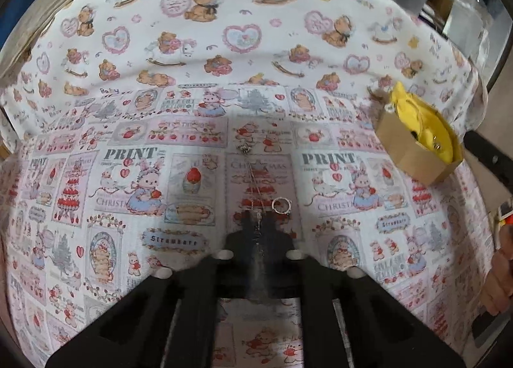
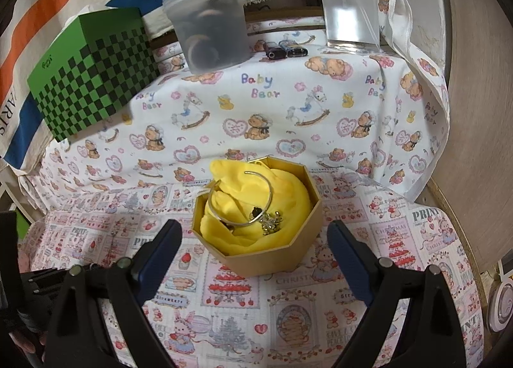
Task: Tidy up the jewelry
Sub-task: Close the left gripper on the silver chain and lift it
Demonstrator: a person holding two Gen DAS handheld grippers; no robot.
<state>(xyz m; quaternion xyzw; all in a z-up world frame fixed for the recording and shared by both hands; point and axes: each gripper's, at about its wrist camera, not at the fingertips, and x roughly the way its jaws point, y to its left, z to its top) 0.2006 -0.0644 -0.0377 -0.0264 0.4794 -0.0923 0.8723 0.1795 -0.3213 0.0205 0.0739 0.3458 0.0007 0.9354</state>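
One box, one bangle, one ring, perhaps one necklace.

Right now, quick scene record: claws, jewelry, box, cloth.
left claw: shut on necklace chain
right claw: open, straddling gold box, not touching
ring: loose on printed cloth, beside left claw tips
in box: bangle and charms on yellow fabric
necklace pendant: lying on cloth, far end of chain
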